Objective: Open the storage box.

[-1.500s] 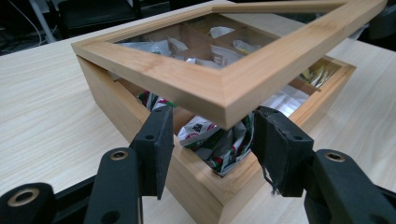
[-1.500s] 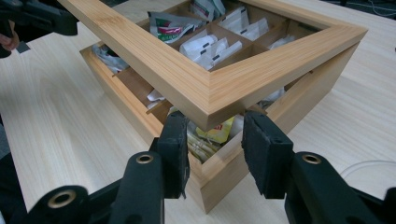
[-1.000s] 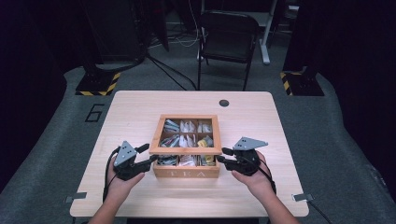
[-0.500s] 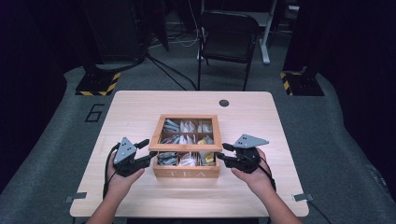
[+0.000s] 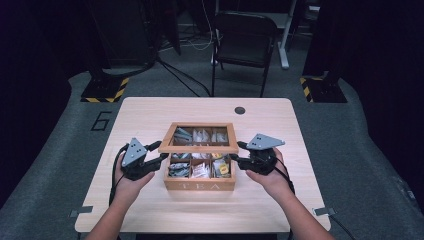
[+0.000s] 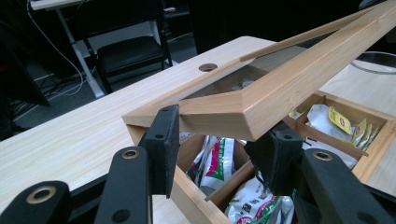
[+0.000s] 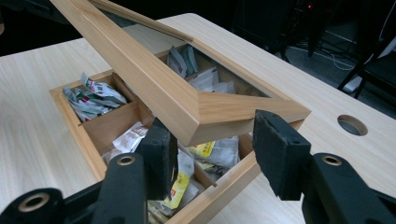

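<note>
A wooden tea box [image 5: 200, 185] sits mid-table, its compartments full of tea sachets [image 5: 200, 170]. Its glass-paned lid [image 5: 199, 148] is tilted up at the front, hinged at the far side. My left gripper [image 5: 159, 153] is at the lid's front left corner and my right gripper [image 5: 238, 153] at its front right corner. In the left gripper view the lid corner [image 6: 243, 109] lies across the open left gripper [image 6: 219, 144], above one pad [image 6: 275, 158]. In the right gripper view the lid corner [image 7: 224, 116] rests likewise over the open right gripper [image 7: 217, 149].
The light wooden table [image 5: 150, 115] has a round cable hole [image 5: 240, 110] at the far right. A black chair [image 5: 245, 35] stands beyond the table's far edge. Yellow-and-black striped stand bases [image 5: 105, 92] sit on the grey floor on both sides.
The lid's front edge has risen off the box as both grippers lifted at its front corners. The front compartments with sachets have come into sight.
</note>
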`<state>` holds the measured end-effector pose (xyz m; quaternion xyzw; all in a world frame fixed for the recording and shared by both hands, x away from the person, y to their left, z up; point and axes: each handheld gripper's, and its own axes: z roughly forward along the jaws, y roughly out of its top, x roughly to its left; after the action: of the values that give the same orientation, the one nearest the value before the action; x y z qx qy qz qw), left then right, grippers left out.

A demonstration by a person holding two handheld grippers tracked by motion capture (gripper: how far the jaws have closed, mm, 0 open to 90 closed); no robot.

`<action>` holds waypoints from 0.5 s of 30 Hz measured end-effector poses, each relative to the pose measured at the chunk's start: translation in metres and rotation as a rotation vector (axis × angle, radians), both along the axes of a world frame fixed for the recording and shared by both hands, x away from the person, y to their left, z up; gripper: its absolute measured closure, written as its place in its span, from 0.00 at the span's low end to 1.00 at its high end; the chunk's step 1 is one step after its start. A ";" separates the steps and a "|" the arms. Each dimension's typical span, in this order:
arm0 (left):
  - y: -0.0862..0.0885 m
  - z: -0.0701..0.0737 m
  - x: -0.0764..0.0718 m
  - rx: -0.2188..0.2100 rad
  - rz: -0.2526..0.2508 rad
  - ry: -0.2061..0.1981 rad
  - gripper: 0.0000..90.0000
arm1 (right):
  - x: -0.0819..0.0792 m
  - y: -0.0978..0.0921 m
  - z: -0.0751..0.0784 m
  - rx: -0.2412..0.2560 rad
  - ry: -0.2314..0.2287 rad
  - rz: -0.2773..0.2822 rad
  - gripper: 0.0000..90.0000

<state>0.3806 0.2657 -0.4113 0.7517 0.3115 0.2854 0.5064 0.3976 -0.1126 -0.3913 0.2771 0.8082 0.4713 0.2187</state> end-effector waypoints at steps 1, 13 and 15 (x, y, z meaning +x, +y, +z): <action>0.000 0.000 0.001 -0.007 -0.001 0.002 0.61 | 0.001 0.000 0.000 -0.001 -0.004 -0.002 0.56; 0.004 0.016 0.015 -0.033 -0.015 0.005 0.63 | 0.016 0.002 0.008 -0.001 -0.044 -0.006 0.53; 0.004 0.018 0.016 -0.041 -0.015 0.006 0.64 | 0.018 0.003 0.011 -0.001 -0.053 -0.011 0.53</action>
<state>0.3970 0.2694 -0.3938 0.7443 0.3130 0.2728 0.5231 0.4160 -0.1094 -0.3807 0.2690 0.8009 0.4767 0.2427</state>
